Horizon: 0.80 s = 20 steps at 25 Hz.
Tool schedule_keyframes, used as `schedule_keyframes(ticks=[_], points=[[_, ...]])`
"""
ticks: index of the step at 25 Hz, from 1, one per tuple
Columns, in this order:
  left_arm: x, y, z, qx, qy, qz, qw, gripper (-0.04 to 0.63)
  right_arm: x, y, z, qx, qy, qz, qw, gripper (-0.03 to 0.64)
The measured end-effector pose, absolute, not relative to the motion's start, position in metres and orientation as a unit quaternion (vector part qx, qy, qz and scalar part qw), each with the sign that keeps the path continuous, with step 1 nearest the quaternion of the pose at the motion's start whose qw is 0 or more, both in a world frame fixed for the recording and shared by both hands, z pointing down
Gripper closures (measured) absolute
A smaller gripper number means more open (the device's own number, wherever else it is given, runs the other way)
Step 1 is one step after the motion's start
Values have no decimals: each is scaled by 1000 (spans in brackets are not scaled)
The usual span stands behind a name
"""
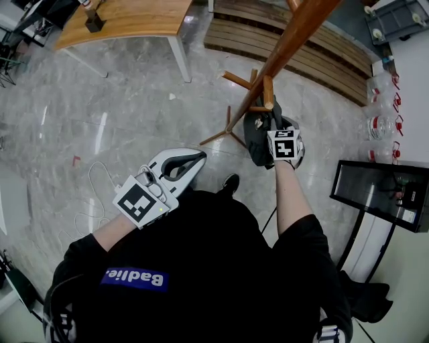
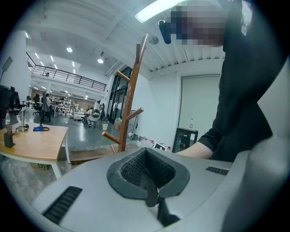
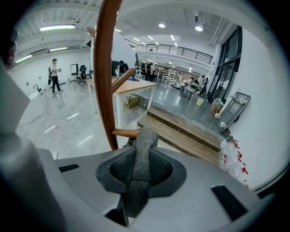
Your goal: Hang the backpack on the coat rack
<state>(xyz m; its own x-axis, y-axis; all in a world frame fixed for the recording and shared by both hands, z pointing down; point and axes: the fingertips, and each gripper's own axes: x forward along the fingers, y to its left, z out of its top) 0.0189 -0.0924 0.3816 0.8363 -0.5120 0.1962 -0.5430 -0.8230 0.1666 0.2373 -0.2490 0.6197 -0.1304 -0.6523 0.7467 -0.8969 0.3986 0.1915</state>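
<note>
- A person in a black top is seen from above, both arms held out forward.
- The left claw (image 1: 194, 161) sits low and close to the body, pointing roughly level. Its jaws are clenched together with nothing between them.
- The bare right forearm (image 1: 291, 194) reaches further out, and the right claw (image 3: 136, 181) tips downward. Its jaws grasp a grey strap (image 3: 144, 149) of the backpack (image 1: 256, 137).
- The dark backpack hangs under that claw, right against the coat rack (image 1: 295, 33).
- The strap's loop rises just beside a short wooden peg (image 3: 124, 132). Whether it lies over the peg cannot be told.
- The rack is a brown wooden pole with angled pegs and splayed feet.
- Below is a glossy grey marbled floor (image 1: 120, 100) with a thin white cable (image 1: 94, 181) lying on it.
- Further off stand a light wooden desk (image 1: 127, 17) and a slatted wooden platform (image 3: 190, 131), in a large, bright open hall.
</note>
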Motion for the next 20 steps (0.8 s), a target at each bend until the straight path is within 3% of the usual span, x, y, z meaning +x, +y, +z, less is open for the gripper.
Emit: schedule_keyframes(ticks=[10,20], points=[[18,-92,387,952,-276,73,113,588,224,-251,630,498,-720,109,471,555],[12,-90,387,949,-284,75,113,588,216,-247,639,503,-715,124,469,554]])
